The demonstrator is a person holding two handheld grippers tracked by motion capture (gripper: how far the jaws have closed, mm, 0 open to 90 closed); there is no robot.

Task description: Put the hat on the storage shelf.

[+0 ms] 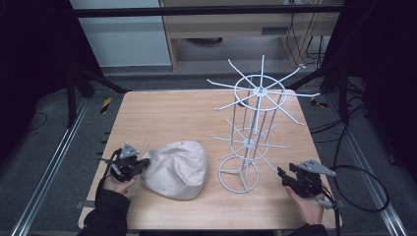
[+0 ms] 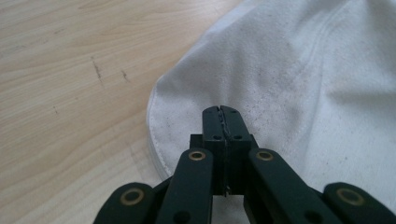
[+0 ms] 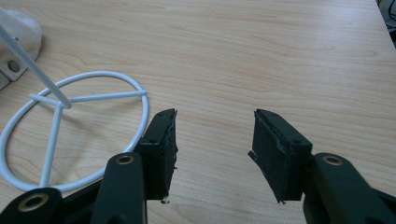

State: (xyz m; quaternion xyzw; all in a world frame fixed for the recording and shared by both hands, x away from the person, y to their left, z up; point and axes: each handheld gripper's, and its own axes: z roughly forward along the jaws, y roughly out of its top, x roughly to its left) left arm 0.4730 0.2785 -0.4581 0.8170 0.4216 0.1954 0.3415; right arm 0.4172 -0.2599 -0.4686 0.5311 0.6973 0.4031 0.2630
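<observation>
A white cloth cap (image 1: 177, 168) lies crumpled on the wooden table (image 1: 162, 118), front and left of middle. My left gripper (image 1: 144, 164) is at the cap's left edge. In the left gripper view its jaws are pressed together, and the gripper (image 2: 221, 110) sits over the cap (image 2: 299, 79) near its stitched rim, with no fabric visible between the jaws. A white wire rack (image 1: 251, 128) with spreading prongs stands right of the cap. My right gripper (image 1: 281, 175) is open just right of the rack's ring base (image 3: 70, 126), the gripper (image 3: 215, 135) holding nothing.
The rack's long prongs (image 1: 295, 115) stick out over the table's right side at about mid height. Bare wood (image 3: 280, 56) lies ahead of the right gripper. Cables (image 1: 364, 187) trail on the floor to the right of the table.
</observation>
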